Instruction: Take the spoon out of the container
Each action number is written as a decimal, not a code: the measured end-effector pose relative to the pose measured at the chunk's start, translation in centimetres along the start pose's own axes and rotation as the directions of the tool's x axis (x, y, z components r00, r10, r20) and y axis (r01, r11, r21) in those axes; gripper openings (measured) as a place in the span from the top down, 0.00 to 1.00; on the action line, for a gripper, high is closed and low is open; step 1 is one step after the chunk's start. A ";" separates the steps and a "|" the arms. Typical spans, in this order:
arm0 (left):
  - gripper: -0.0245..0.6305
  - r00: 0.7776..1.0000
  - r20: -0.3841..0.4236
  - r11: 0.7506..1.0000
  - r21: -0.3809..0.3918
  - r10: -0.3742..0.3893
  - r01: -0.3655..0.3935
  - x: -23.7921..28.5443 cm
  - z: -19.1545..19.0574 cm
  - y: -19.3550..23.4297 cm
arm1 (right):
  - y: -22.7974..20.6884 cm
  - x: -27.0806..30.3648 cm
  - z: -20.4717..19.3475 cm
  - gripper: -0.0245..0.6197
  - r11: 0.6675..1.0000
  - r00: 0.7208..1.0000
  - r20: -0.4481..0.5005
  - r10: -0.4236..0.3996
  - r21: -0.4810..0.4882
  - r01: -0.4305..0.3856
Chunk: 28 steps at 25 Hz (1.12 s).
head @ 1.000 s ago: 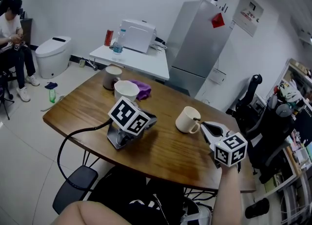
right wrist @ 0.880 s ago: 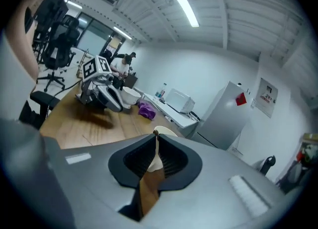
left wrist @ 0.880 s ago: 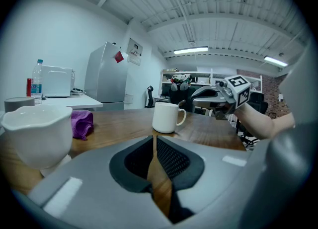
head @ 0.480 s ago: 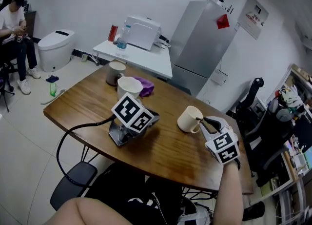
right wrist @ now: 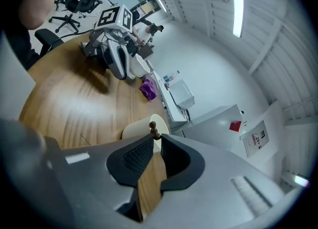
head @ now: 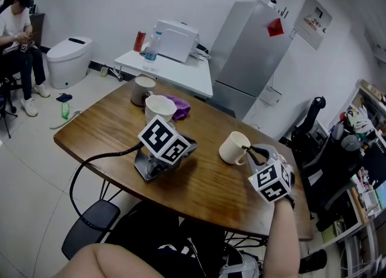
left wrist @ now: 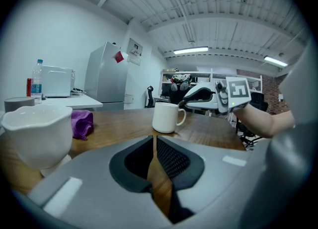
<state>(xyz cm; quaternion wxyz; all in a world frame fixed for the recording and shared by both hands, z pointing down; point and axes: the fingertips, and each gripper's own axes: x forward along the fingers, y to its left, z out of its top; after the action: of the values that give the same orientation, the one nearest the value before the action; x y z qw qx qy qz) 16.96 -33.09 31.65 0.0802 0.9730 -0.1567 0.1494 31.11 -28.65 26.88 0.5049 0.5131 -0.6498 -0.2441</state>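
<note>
A cream mug stands on the right part of the wooden table, with a dark spoon handle sticking out of it. My right gripper is level with the mug's rim on its right. Its jaws are closing, and the knobbed end of the spoon sits right at the fingertips, not clearly pinched. In the right gripper view the mug lies just beyond the right gripper. My left gripper lies on the table mid-left, shut and empty, and faces the mug.
A white bowl, a purple cloth and a grey cup stand at the table's far left. A black cable hangs from the left gripper over the near edge. A dark office chair stands to the right.
My right gripper has moved left, closer to the mug, and its fingertips now reach the spoon handle. The left gripper has stayed where it lies.
</note>
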 end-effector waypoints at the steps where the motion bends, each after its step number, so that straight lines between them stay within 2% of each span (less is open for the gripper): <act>1: 0.93 1.000 0.000 1.000 0.000 0.000 0.000 0.0 0.0 0.0 | 0.0 0.0 0.0 0.88 1.000 1.000 0.001 -0.005 -0.003 0.005; 17: 0.93 1.000 0.001 1.000 0.002 0.000 0.000 -0.1 0.0 0.0 | -1.2 -2.0 1.6 0.89 0.986 0.990 0.057 -0.130 -0.101 0.135; 28: 0.93 1.000 0.001 1.000 0.001 0.000 0.000 -0.1 0.0 0.0 | -3.4 -4.4 2.5 0.89 0.969 0.972 0.102 -0.214 -0.108 0.224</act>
<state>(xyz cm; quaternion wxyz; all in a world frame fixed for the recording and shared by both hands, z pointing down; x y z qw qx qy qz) 16.92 -33.03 31.59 0.0797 0.9731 -0.1566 0.1492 30.13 -26.35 21.34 0.4747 0.5392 -0.5955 -0.3595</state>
